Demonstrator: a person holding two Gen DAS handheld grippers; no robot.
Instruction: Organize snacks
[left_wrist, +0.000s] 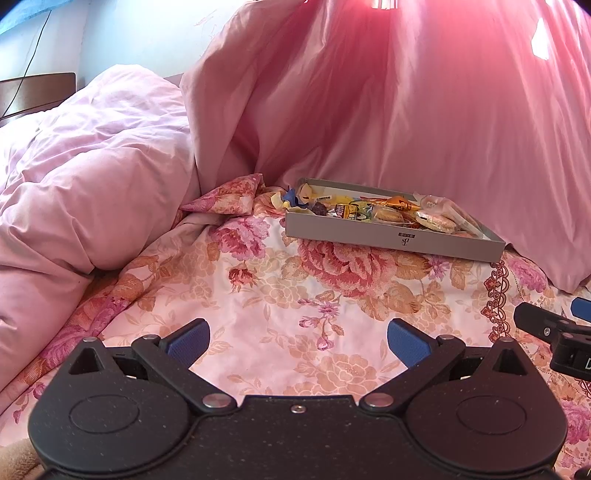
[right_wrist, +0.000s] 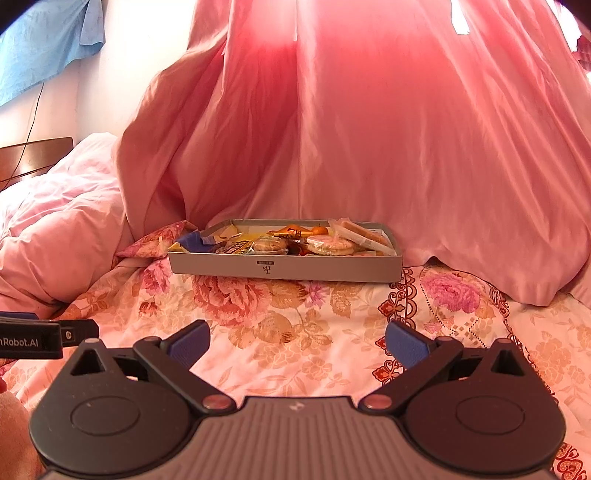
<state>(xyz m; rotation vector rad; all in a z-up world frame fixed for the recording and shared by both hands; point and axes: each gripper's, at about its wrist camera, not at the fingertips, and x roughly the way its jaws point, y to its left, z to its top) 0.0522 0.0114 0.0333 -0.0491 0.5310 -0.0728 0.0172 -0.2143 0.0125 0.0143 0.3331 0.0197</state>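
A shallow grey box (left_wrist: 391, 236) lies on the floral bedsheet, also in the right wrist view (right_wrist: 284, 267). It holds several wrapped snacks: round biscuits in clear wrap (left_wrist: 436, 222) (right_wrist: 328, 245), orange wrappers (left_wrist: 400, 203) (right_wrist: 295, 232) and small candies. A blue wrapper (right_wrist: 192, 240) hangs over its left end. My left gripper (left_wrist: 298, 341) is open and empty, well short of the box. My right gripper (right_wrist: 297, 343) is open and empty, also short of it. Each gripper shows at the edge of the other's view (left_wrist: 546, 328) (right_wrist: 44, 338).
A pink duvet (left_wrist: 92, 177) is bunched at the left. A pink curtain (right_wrist: 406, 129) hangs down behind the box. A floral pillow corner (left_wrist: 229, 199) lies beside the box's left end. A wooden headboard (right_wrist: 33, 157) stands far left.
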